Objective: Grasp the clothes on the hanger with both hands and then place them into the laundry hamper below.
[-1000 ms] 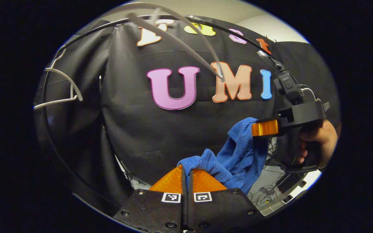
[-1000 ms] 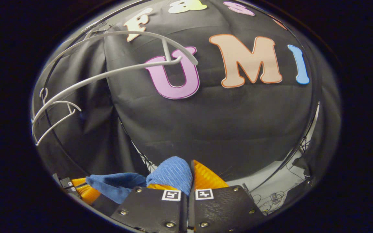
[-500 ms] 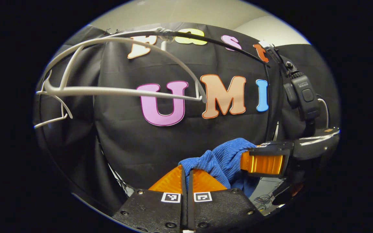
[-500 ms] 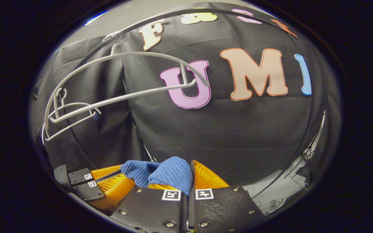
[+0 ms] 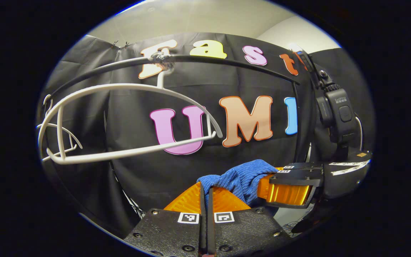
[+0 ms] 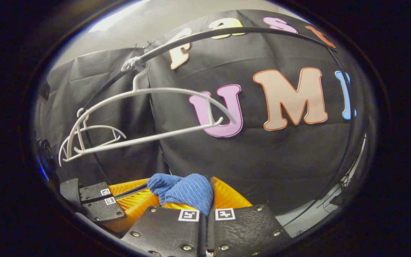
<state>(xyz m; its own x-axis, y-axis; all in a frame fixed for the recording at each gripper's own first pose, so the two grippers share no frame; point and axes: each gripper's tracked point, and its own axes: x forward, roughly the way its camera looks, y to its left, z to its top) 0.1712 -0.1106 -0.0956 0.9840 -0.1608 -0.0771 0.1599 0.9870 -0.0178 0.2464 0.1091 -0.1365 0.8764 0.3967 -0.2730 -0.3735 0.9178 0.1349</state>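
Left gripper view shows my left gripper (image 5: 205,194) pinching the blue ribbed knit garment (image 5: 239,178) at 6 o'clock, my right gripper (image 5: 266,187) clamping its other end at 4, free of the bare white plastic hanger (image 5: 127,121) at 10, ready for lowering.

No word or number can be read on either tool. Just behind the fingers of the left gripper (image 5: 205,191) sit two small square black-and-white code markers (image 5: 188,217), one at each finger's base, showing block patterns and no letters. The right gripper (image 6: 211,187) carries a matching marker pair (image 6: 188,215) behind its own fingers. Right of the left gripper's fingers, the small camera (image 5: 338,113) on top of the right gripper has faint print too small to read
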